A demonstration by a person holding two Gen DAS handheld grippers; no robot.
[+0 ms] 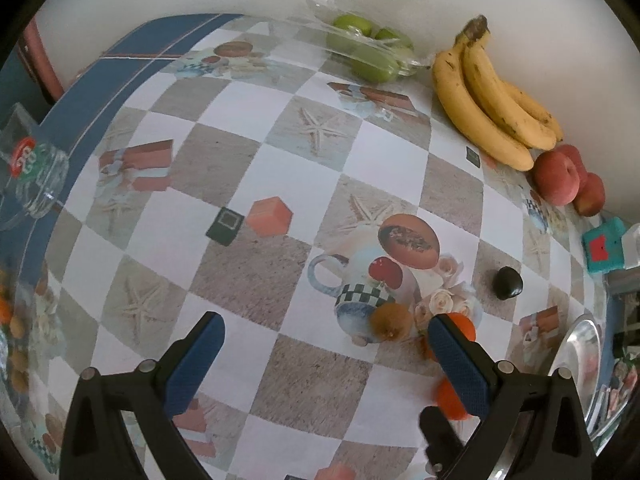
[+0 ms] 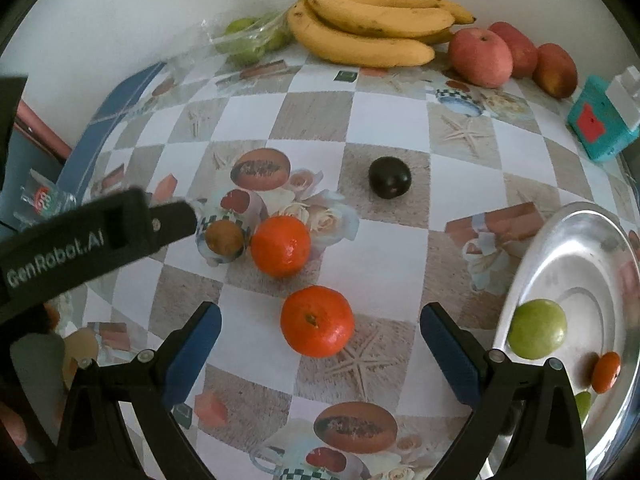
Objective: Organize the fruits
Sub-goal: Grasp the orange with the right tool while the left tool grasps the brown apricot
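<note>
Two oranges lie on the checkered tablecloth: one (image 2: 317,321) sits between the fingertips of my open right gripper (image 2: 320,314), untouched, and the other (image 2: 281,246) is just beyond it. A brown kiwi (image 2: 224,240) rests beside the far orange, and a dark plum (image 2: 389,178) lies farther back. My left gripper (image 1: 324,344) is open and holds nothing; the kiwi (image 1: 391,322) is just ahead of its right finger, which partly hides both oranges (image 1: 464,326). A metal plate (image 2: 592,248) at right holds a green apple (image 2: 538,334) and a small orange (image 2: 606,372).
Along the back wall lie bananas (image 2: 368,28), red apples (image 2: 480,56) and green fruit in a clear bag (image 2: 248,40). A teal box (image 2: 600,120) stands at the right edge. A glass jar (image 1: 36,172) sits off the table's left edge. The left gripper's black body (image 2: 100,236) reaches in from the left.
</note>
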